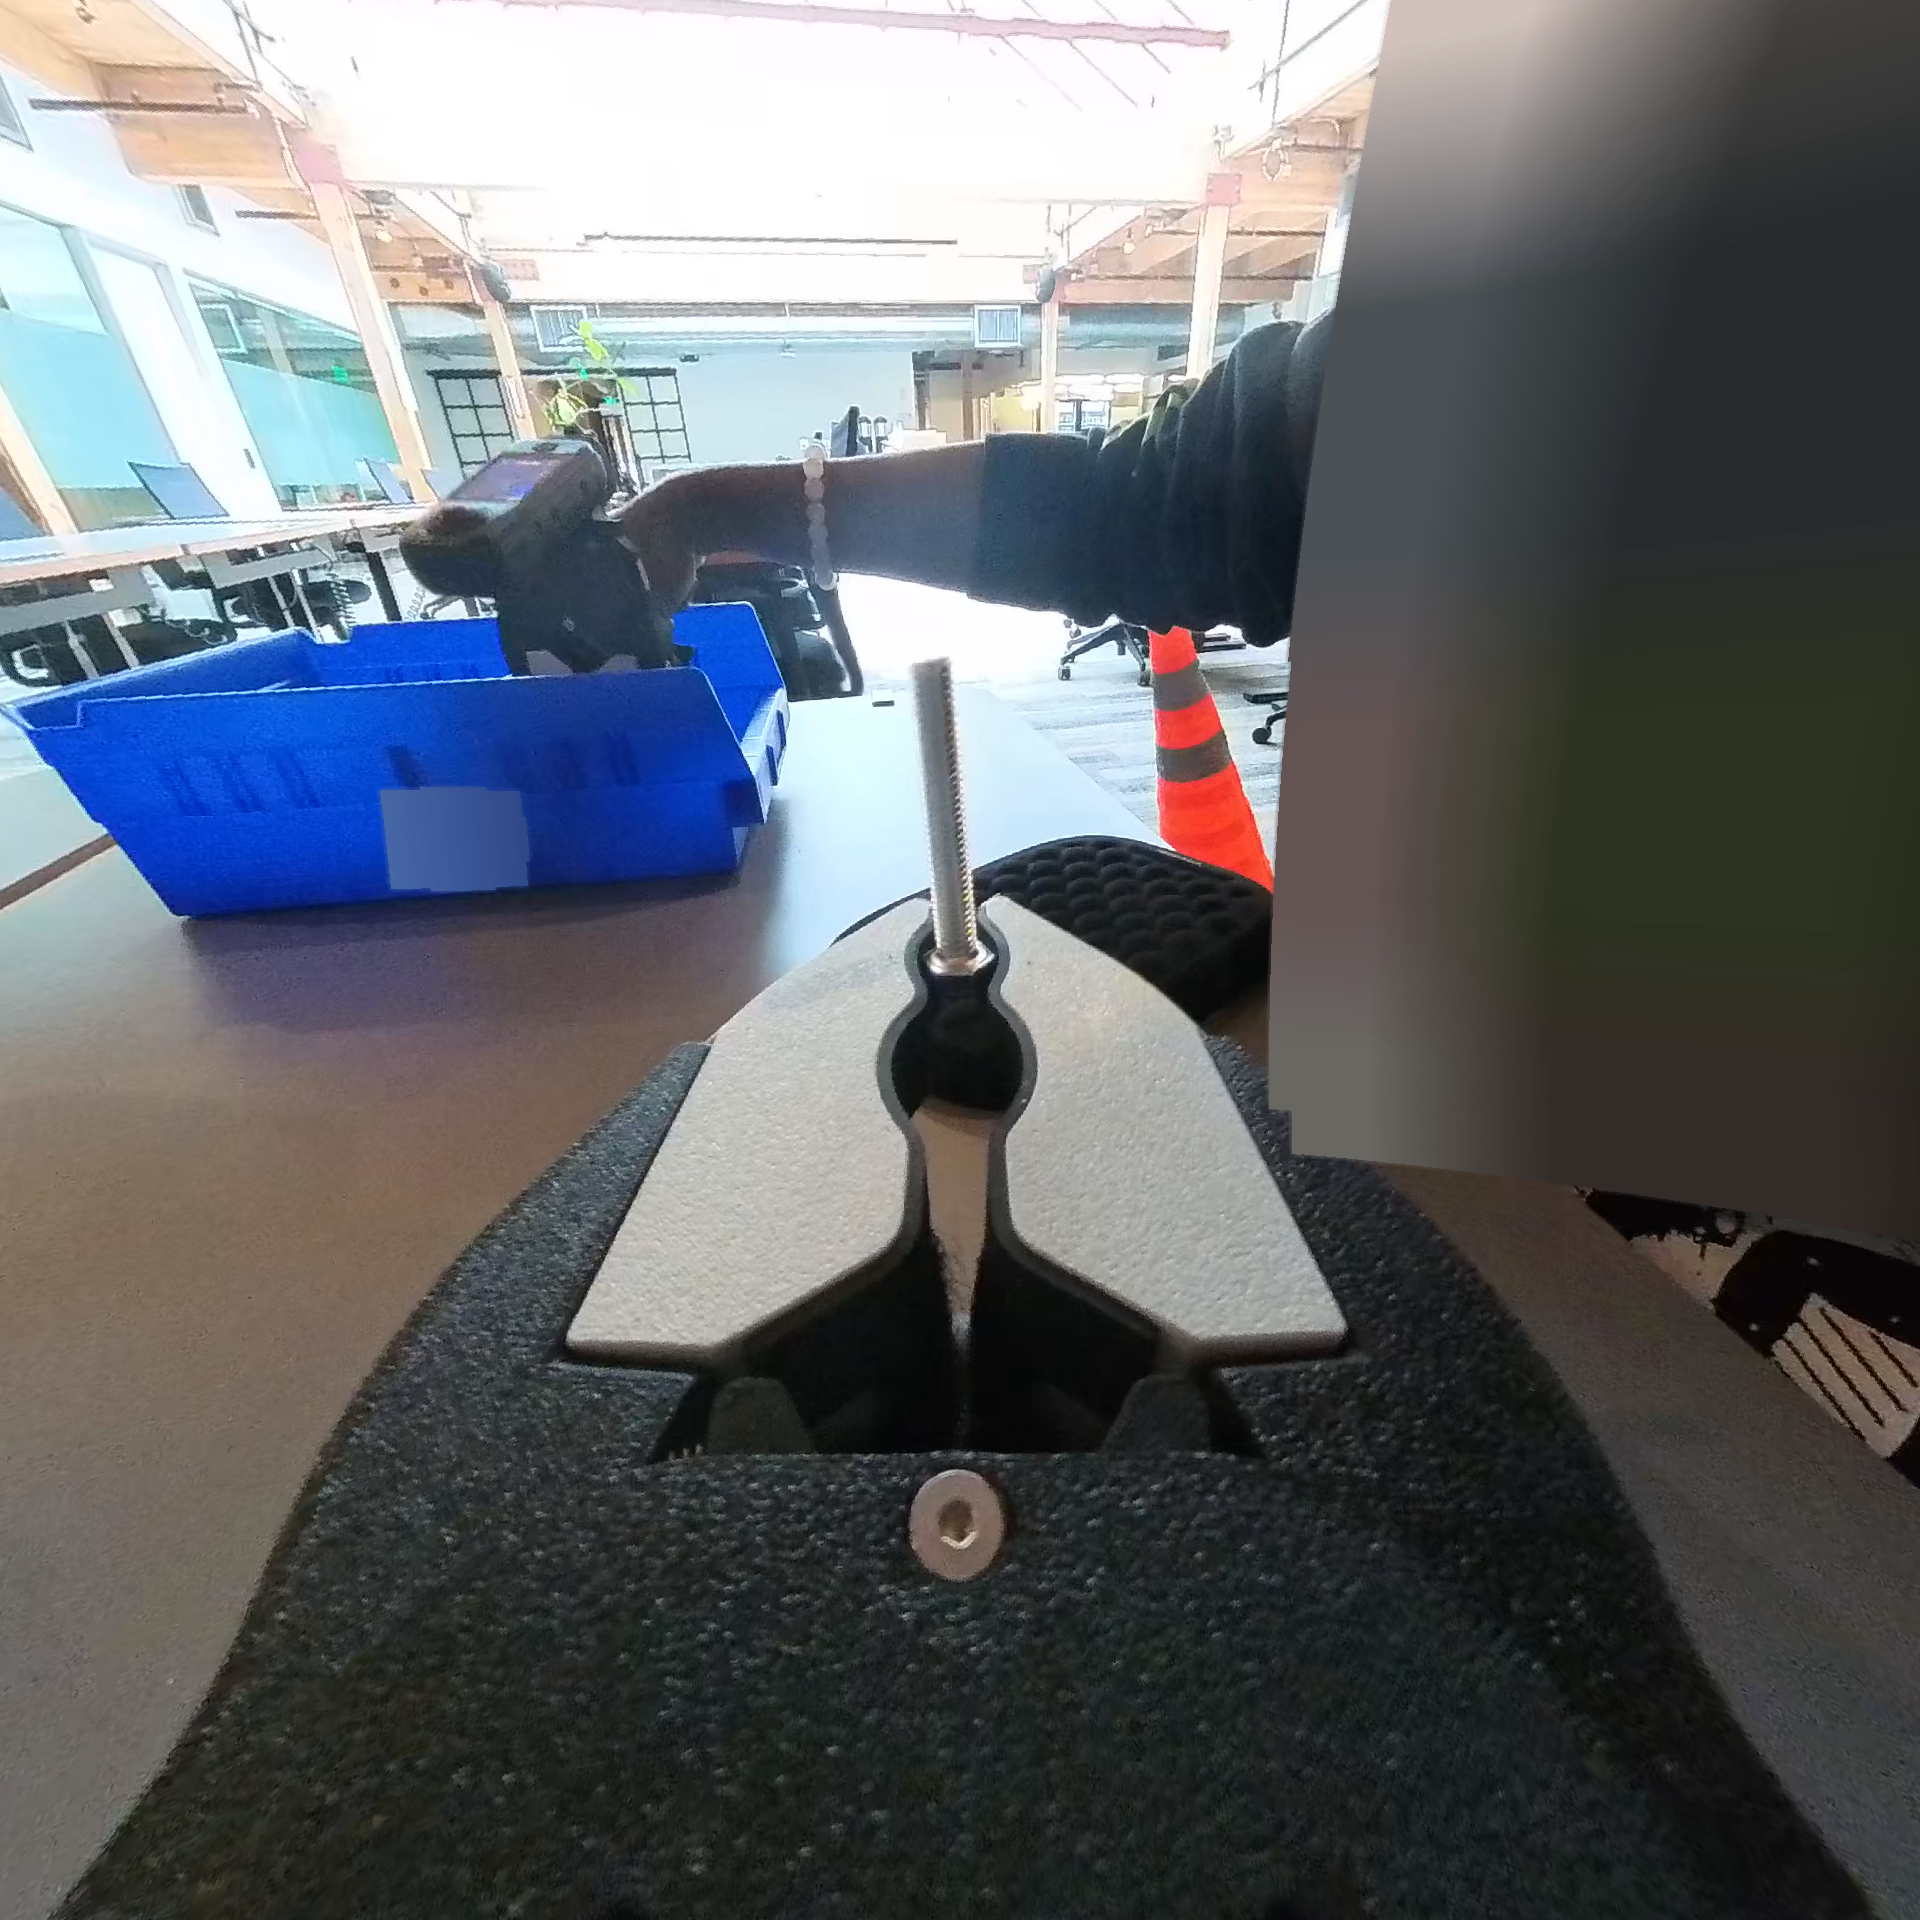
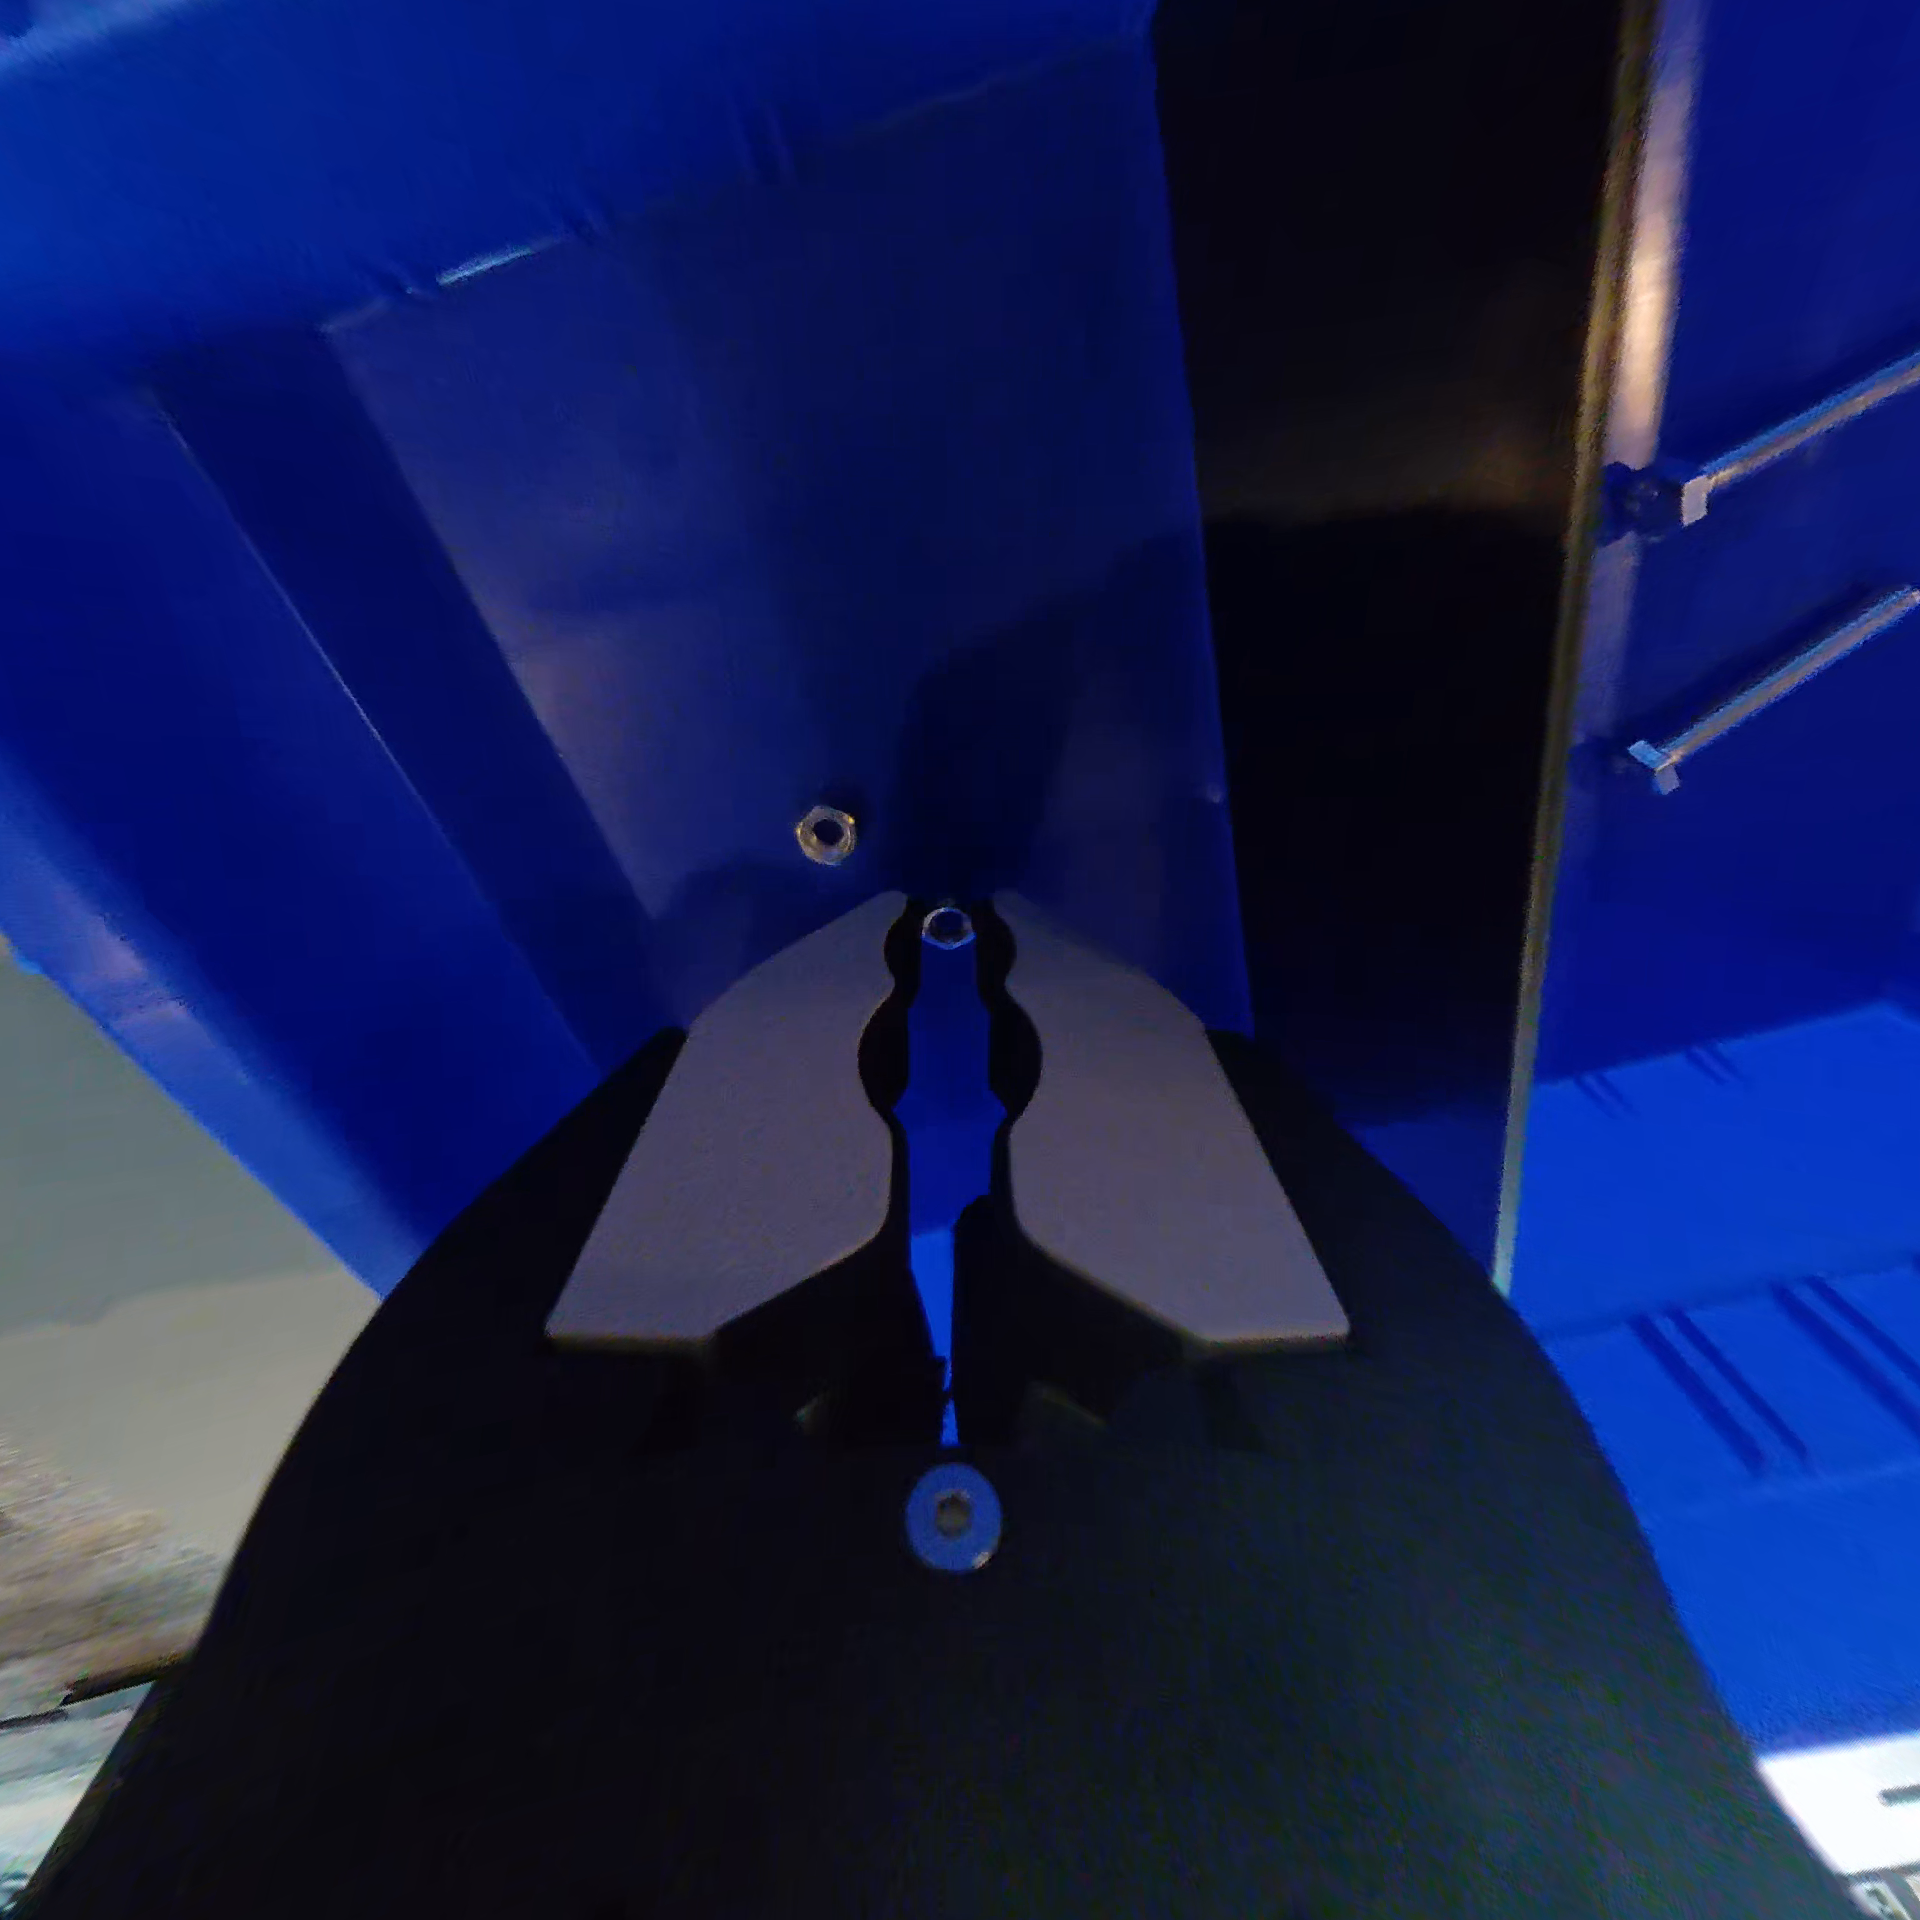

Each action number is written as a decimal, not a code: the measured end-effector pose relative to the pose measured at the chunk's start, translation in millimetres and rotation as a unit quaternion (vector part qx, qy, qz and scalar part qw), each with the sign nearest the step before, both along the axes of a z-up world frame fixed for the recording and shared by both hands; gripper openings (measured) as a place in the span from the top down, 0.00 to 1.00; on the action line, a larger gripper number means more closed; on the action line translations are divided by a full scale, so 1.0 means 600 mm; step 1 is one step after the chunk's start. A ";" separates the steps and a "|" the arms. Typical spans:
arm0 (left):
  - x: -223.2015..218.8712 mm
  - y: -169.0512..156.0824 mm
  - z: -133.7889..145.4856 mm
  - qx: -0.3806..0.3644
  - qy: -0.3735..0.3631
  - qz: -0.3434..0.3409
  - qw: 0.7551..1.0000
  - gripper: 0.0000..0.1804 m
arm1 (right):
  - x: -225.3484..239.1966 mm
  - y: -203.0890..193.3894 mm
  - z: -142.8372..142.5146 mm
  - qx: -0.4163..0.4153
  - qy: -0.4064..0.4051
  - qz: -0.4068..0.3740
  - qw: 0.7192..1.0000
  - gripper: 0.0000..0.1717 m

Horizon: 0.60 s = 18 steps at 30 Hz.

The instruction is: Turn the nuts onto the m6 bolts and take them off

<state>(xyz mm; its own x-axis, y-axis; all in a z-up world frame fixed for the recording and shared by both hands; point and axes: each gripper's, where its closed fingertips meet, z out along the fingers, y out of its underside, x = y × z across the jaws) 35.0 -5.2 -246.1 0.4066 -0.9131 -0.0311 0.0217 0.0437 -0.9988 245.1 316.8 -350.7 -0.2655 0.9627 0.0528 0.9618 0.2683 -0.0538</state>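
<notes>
In the left wrist view my left gripper (image 1: 958,940) is shut on the head of a silver bolt (image 1: 943,790). The threaded shaft stands upright above the fingertips with no nut on it. My right gripper (image 1: 566,592), held by a person's hand, reaches down into a blue bin (image 1: 312,800) on the table. In the right wrist view my right gripper (image 2: 945,927) is low over the bin floor, and its fingertips are closed on a small silver nut (image 2: 945,921). A second loose nut (image 2: 825,833) lies on the bin floor just left of and beyond the tips.
A dark divider (image 2: 1382,623) splits the bin; two long bolts (image 2: 1808,416) (image 2: 1787,675) lie in the compartment to its right. A black dimpled pad (image 1: 1143,914) lies behind my left gripper. An orange cone (image 1: 1205,769) stands on the floor beyond the table (image 1: 312,1143).
</notes>
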 end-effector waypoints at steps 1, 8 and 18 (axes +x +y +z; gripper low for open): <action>0.000 0.000 0.000 0.000 -0.001 0.000 1.000 0.98 | 0.000 0.000 -0.001 -0.002 0.000 -0.002 1.000 0.94; 0.000 0.000 0.000 0.001 0.001 0.001 1.000 0.98 | -0.008 0.000 0.017 0.002 0.029 -0.007 1.000 0.90; -0.002 0.004 0.000 -0.008 -0.003 0.003 1.000 0.98 | -0.114 -0.067 0.181 0.075 0.166 0.056 0.982 0.76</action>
<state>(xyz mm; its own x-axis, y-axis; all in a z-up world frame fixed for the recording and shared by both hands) 33.8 -3.1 -246.1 0.4118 -0.9111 -0.0146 0.0271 0.0283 -0.9992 176.8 276.3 -241.8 -0.3128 0.9031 0.2942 0.8620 0.4000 -0.3112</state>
